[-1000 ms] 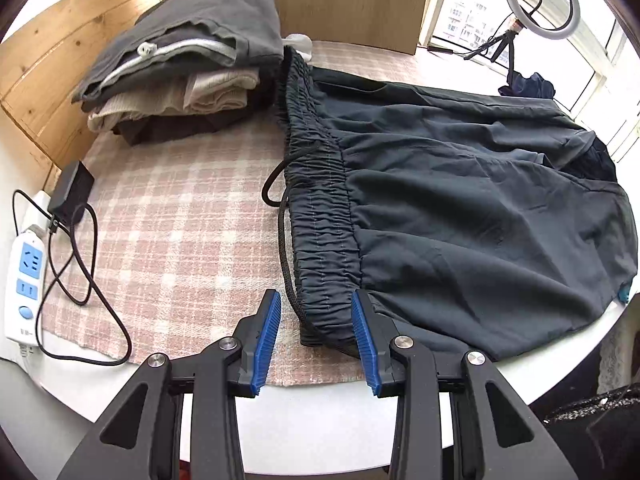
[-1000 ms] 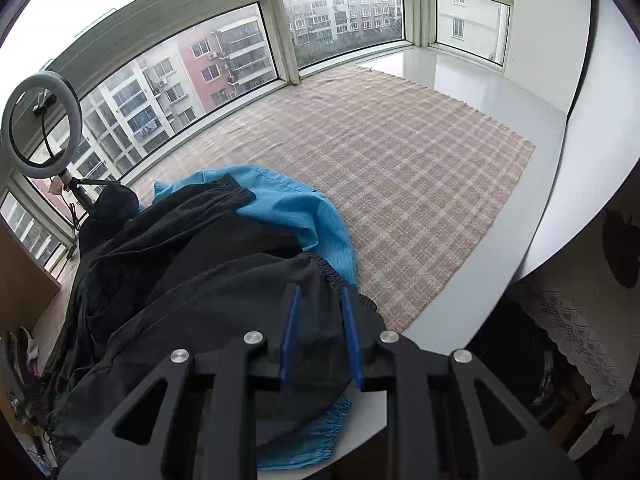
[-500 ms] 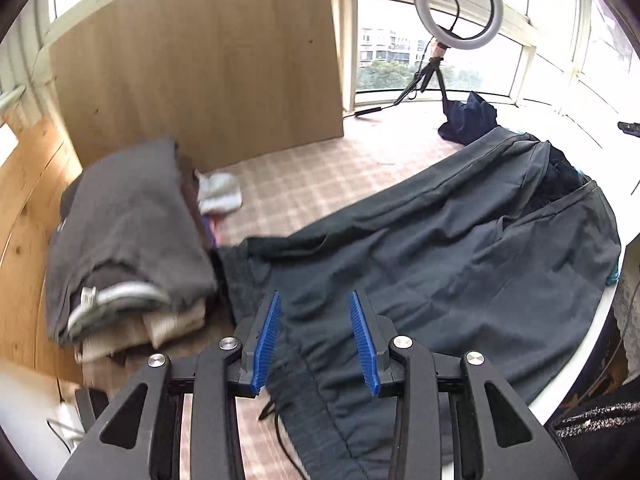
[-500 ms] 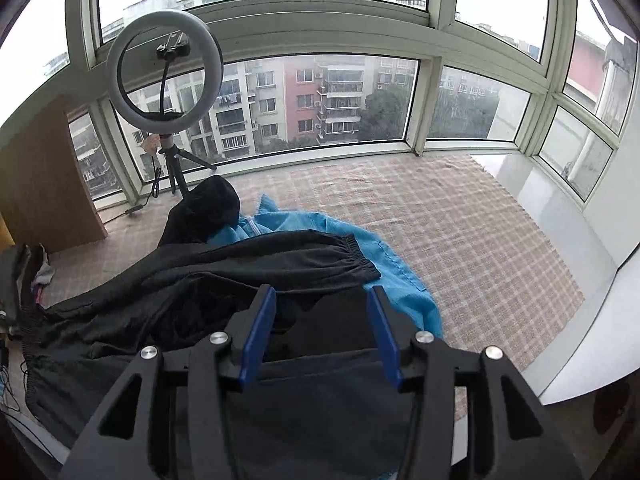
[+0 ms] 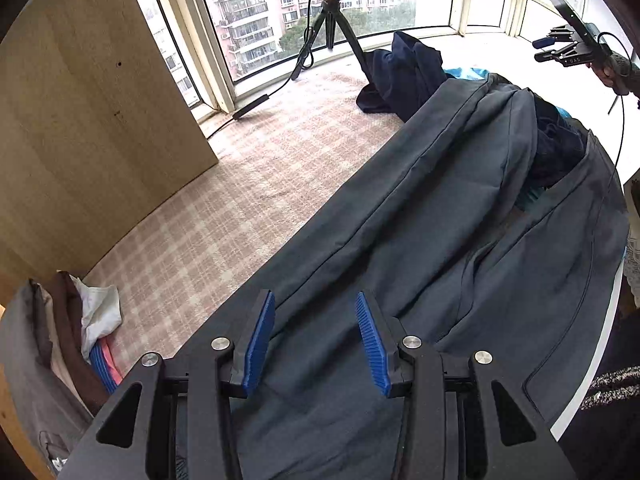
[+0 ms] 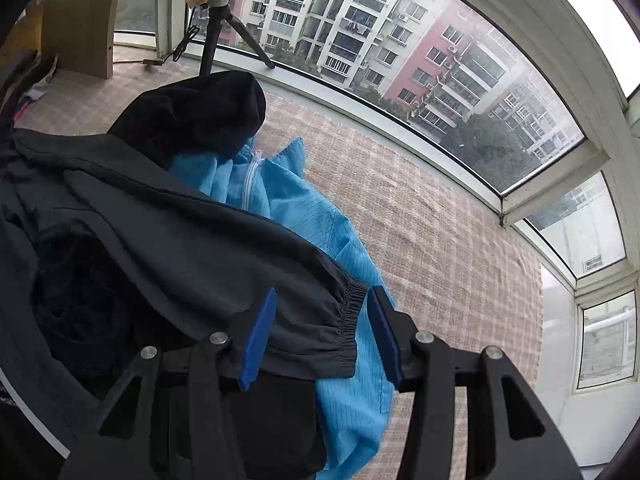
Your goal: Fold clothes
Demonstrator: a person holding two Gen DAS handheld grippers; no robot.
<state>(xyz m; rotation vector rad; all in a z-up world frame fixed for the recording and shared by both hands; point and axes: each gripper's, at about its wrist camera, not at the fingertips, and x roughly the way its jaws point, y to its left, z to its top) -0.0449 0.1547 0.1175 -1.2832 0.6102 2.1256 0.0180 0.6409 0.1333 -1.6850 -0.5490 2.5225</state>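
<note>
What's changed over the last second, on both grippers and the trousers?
The right gripper let go of the dark trousers; its jaws opened and now sit over the elastic cuff. The left gripper swung from the waistband to mid-leg, its jaws just opening a little, holding nothing. Trousers, blue garment and folded stack stayed put.

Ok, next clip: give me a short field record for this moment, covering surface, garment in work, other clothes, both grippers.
surface: pink plaid blanket
garment in work: dark grey trousers, spread flat, elastic cuff toward the right gripper
under it: blue zip jacket
other clothes: folded stack at left; navy garment by the ring-light tripod
left gripper: jaws just opened further, over the trousers, nothing gripped
right gripper: jaws just opened, cuff between the pads, not pinched
</note>
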